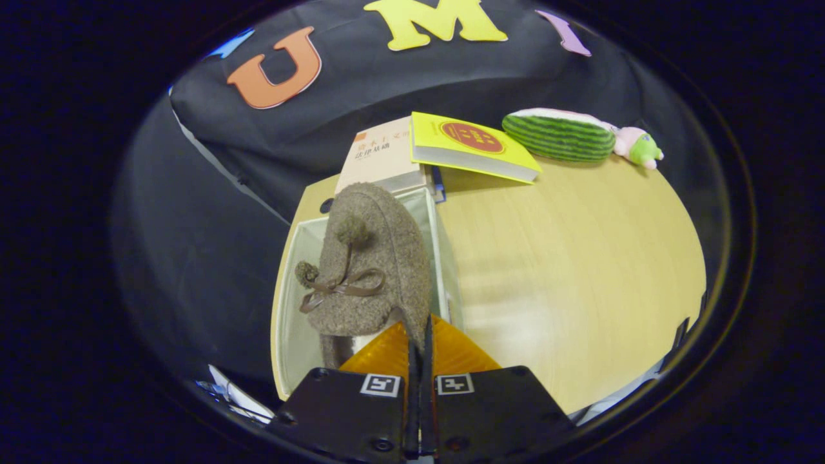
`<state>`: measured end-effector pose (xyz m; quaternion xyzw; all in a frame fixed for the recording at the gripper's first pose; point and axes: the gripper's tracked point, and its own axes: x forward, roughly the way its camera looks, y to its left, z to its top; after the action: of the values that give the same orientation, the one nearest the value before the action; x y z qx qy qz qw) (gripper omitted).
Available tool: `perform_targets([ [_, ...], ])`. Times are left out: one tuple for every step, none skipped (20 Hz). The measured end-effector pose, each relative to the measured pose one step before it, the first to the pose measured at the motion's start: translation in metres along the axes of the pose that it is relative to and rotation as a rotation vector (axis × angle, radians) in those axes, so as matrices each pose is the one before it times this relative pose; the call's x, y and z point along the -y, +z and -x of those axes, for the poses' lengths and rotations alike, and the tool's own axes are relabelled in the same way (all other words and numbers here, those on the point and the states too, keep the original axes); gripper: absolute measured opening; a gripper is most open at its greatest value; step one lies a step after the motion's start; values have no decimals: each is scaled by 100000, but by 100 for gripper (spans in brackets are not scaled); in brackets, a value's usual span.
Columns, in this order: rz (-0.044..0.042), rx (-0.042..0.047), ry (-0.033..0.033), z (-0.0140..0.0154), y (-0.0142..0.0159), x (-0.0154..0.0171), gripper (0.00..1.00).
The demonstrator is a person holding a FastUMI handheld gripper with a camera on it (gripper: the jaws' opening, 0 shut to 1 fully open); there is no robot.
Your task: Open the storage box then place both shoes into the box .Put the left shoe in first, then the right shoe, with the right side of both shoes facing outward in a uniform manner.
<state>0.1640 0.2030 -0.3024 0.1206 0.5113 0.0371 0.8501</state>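
Across the light wooden table (580,258), a clear storage box (445,258) sits near its left edge, just ahead of the fingers. Over the box hangs a brown fuzzy shoe (377,258) with a bow and pompoms, toe pointing away. Beyond the box lie a beige book (380,158) and a yellow book (470,145), then a striped watermelon plush (561,135). Nearest, the hand-held gripper (419,351) is pinched almost closed on the shoe's heel rim.
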Motion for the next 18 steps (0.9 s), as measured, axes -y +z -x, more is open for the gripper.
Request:
perform_targets([
  [760,6,1139,-260,-89,-325,8],
  [504,1270,1904,-104,44,-372,10],
  [684,1469,1876,-47,163,-430,11],
  [342,1075,1524,-15,-90,-193,13],
  [532,693,207,28,-11,-45,15],
  [1257,765,-412,140,-24,69,18],
  [2196,1331,-558,224,204,77,20],
  [1665,3100,575,394,508,-163,22],
  [1374,3947,-964,407,766,87,22],
  [1516,3914,-1843,966,938,403,18],
  [1863,3603,-999,795,934,100,18],
  [2099,3672,-124,669,821,-112,20],
  [1950,4001,-503,750,953,74,23],
  [1798,4298,-967,700,872,300,26],
  [2071,4668,-838,778,1099,204,29],
  [2579,4113,-517,649,848,116,35],
  [2046,3110,-264,678,687,179,38],
  [1342,2610,219,583,464,62,55],
])
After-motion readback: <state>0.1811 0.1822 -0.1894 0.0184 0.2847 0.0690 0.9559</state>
